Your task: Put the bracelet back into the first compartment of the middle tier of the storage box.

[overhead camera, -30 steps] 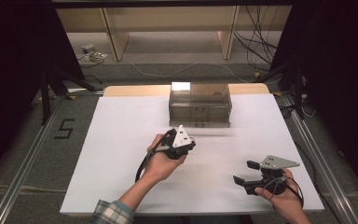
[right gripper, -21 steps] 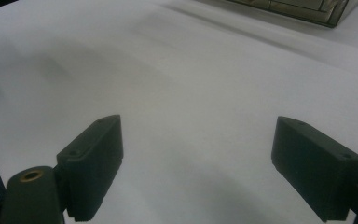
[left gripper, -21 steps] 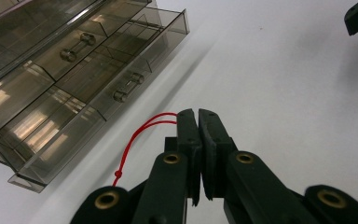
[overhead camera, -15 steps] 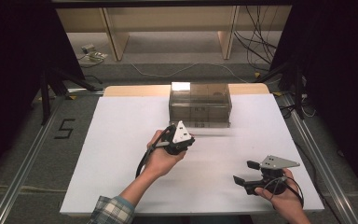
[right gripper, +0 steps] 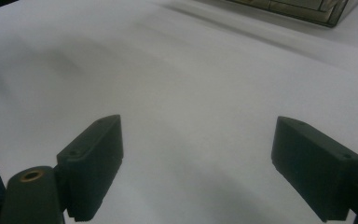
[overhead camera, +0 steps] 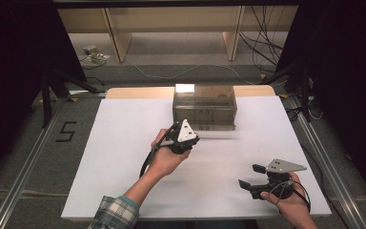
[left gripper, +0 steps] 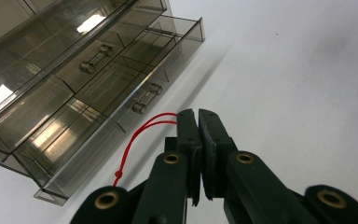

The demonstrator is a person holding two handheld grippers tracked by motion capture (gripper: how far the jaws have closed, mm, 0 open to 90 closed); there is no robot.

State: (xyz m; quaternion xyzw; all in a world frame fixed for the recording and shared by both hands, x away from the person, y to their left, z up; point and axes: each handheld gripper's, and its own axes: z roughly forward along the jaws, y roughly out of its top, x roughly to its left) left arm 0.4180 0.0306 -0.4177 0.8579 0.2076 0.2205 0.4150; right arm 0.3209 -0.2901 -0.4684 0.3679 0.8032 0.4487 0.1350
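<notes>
Before drawer box, left gripper pinching red string.

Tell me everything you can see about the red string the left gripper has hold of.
The red string is a thin cord, doubled into a loop, with a small knot near its lower end. The shut left gripper pinches one end; from there it runs toward the handle of the lowest drawer, which stands pulled out of the smoky clear plastic drawer box.
</notes>
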